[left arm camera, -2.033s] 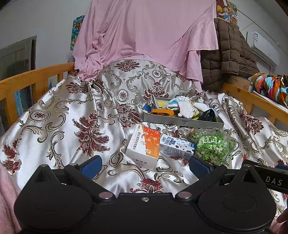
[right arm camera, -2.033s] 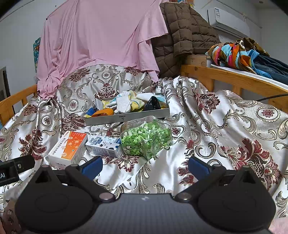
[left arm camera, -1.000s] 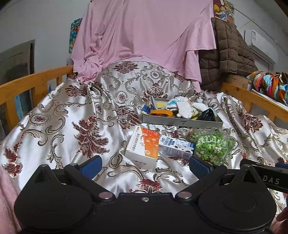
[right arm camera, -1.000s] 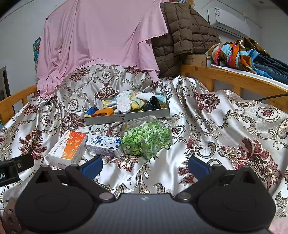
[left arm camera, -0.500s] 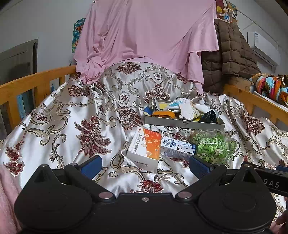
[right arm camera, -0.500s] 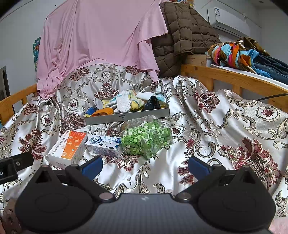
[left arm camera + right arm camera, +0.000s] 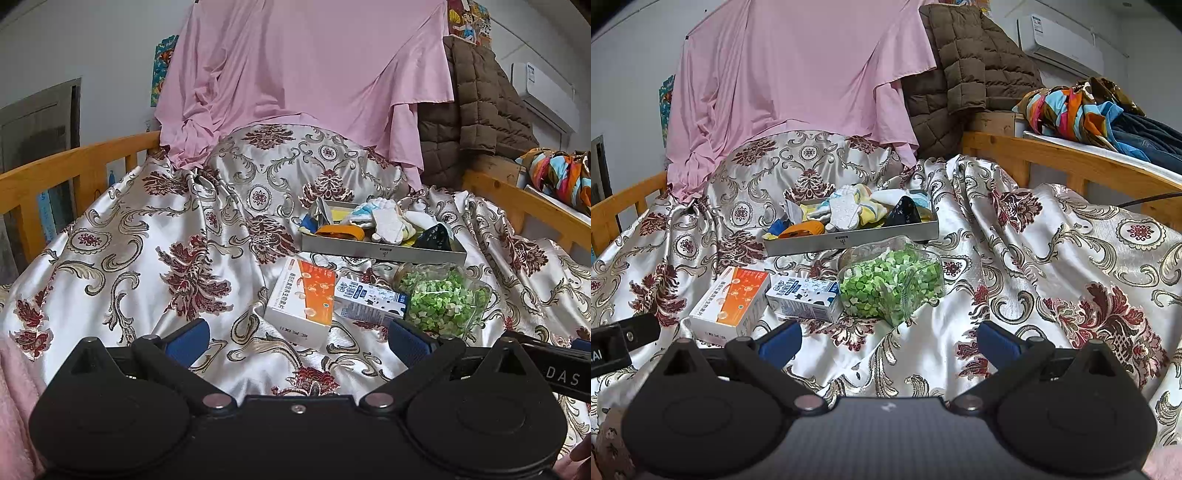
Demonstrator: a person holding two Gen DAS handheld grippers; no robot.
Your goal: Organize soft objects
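Jaws spread wide and empty on left gripper (image 7: 295, 341) and right gripper (image 7: 886, 341); before them box (image 7: 303, 301), carton (image 7: 367, 303), bag (image 7: 443, 301), then tray (image 7: 384, 253) of socks (image 7: 388, 223).

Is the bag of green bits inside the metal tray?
No, the bag of green bits lies on the bedspread in front of the tray, beside the milk carton.
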